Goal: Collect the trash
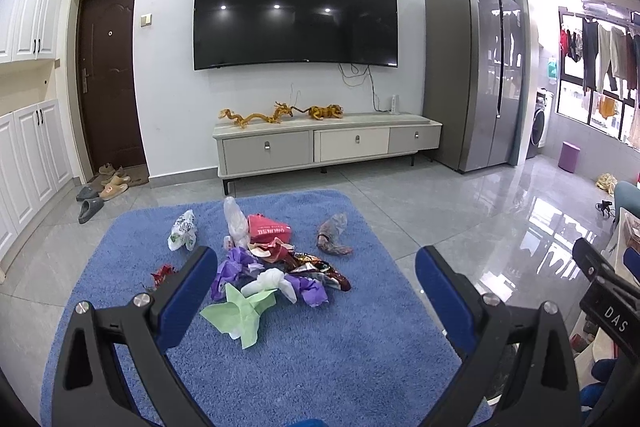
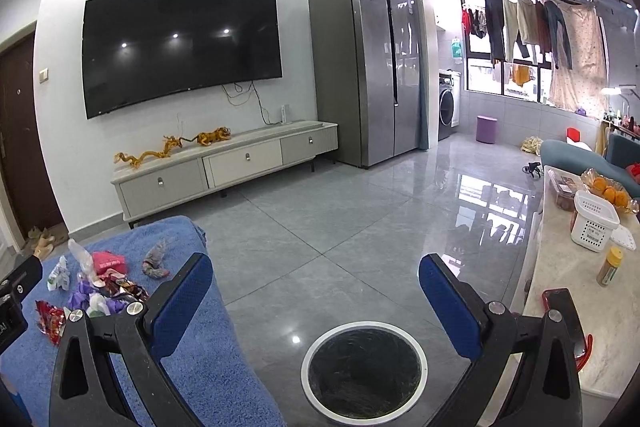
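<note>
Trash pile of crumpled wrappers (image 1: 276,271) sits untouched on blue fuzzy mat (image 1: 320,347). Our left gripper (image 1: 316,267) hovers over it, jaws spread; right gripper (image 2: 316,271) spread above black round bin (image 2: 364,367). Next: lower, pinch green paper (image 1: 240,311).

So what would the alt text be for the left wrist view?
Open left gripper hovers over a pile of crumpled wrappers on a blue rug, jaws spread wide and empty. Behind: a wall television and a grey fridge.
</note>
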Action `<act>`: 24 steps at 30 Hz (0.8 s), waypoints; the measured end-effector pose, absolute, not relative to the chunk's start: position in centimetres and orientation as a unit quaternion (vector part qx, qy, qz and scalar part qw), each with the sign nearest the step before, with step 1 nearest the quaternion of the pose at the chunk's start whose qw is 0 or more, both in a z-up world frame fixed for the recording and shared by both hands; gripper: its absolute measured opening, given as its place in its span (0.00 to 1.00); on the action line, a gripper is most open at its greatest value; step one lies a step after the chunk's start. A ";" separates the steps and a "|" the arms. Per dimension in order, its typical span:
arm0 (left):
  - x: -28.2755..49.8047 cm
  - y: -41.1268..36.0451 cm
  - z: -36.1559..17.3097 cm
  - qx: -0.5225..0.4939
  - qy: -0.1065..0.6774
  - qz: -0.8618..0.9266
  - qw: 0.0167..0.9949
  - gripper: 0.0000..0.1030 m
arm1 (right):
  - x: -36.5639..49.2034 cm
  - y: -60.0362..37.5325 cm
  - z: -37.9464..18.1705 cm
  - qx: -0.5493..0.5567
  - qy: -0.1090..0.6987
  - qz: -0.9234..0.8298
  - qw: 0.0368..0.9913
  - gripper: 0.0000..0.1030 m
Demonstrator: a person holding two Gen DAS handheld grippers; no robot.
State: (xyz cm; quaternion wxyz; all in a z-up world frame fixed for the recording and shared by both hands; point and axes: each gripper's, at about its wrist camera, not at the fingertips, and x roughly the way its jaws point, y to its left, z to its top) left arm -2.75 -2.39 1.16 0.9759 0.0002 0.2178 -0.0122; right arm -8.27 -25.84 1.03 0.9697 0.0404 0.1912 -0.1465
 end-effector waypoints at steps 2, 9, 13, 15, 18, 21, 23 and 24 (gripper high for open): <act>-2.5 -2.4 0.8 -0.003 0.222 -0.016 0.975 0.97 | -8.1 -25.8 0.8 0.039 0.198 -0.141 0.969 1.00; -1.9 -2.9 -0.4 0.009 0.228 -0.031 0.973 0.97 | -6.9 -26.1 0.5 0.042 0.212 -0.136 0.967 1.00; -1.6 -2.7 -0.9 0.010 0.228 -0.038 0.973 0.97 | -6.6 -26.6 0.5 0.048 0.210 -0.143 0.966 1.00; -1.4 -2.5 -1.0 0.008 0.228 -0.038 0.973 0.97 | -6.5 -26.7 0.6 0.046 0.207 -0.148 0.966 1.00; -0.9 -2.1 -1.2 0.003 0.233 -0.036 0.972 0.97 | -6.3 -26.6 0.5 0.046 0.207 -0.150 0.966 1.00; -0.2 -2.0 -1.7 0.002 0.246 -0.037 0.969 0.97 | -6.0 -26.7 0.3 0.051 0.215 -0.151 0.964 1.00; 0.3 -2.0 -2.0 -0.003 0.255 -0.044 0.966 0.97 | -5.5 -27.1 0.0 0.061 0.228 -0.145 0.961 1.00; 0.4 -2.0 -2.1 -0.004 0.258 -0.046 0.965 0.97 | -5.2 -27.2 -0.2 0.062 0.234 -0.145 0.959 1.00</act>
